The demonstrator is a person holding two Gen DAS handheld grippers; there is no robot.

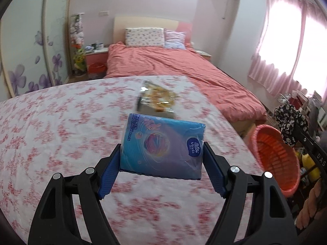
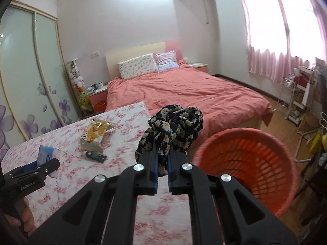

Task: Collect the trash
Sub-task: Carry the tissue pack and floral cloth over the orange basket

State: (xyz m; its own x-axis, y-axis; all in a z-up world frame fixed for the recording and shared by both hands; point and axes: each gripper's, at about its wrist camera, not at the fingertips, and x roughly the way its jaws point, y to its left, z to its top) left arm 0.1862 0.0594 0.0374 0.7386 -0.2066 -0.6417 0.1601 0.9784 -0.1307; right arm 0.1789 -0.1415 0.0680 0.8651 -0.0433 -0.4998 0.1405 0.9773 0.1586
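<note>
My left gripper (image 1: 161,149) is shut on a blue tissue pack (image 1: 163,147), held above the floral tablecloth (image 1: 51,132); the same pack (image 2: 46,156) and gripper (image 2: 44,167) show at the far left of the right wrist view. My right gripper (image 2: 162,153) is shut on a black floral cloth (image 2: 173,126), bunched above its fingertips, just left of the orange basket (image 2: 255,163). In the left wrist view that cloth (image 1: 290,122) hangs over the basket (image 1: 276,161) rim. A yellow snack bag (image 2: 96,134) and a small dark object (image 2: 96,155) lie on the table.
A bed with a coral duvet (image 2: 194,94) stands behind the table. A sliding wardrobe (image 2: 26,81) with purple flowers fills the left side. A white wire rack (image 2: 296,100) and clutter sit at the right under pink curtains (image 2: 286,30). The snack bag (image 1: 157,100) lies beyond the tissue pack.
</note>
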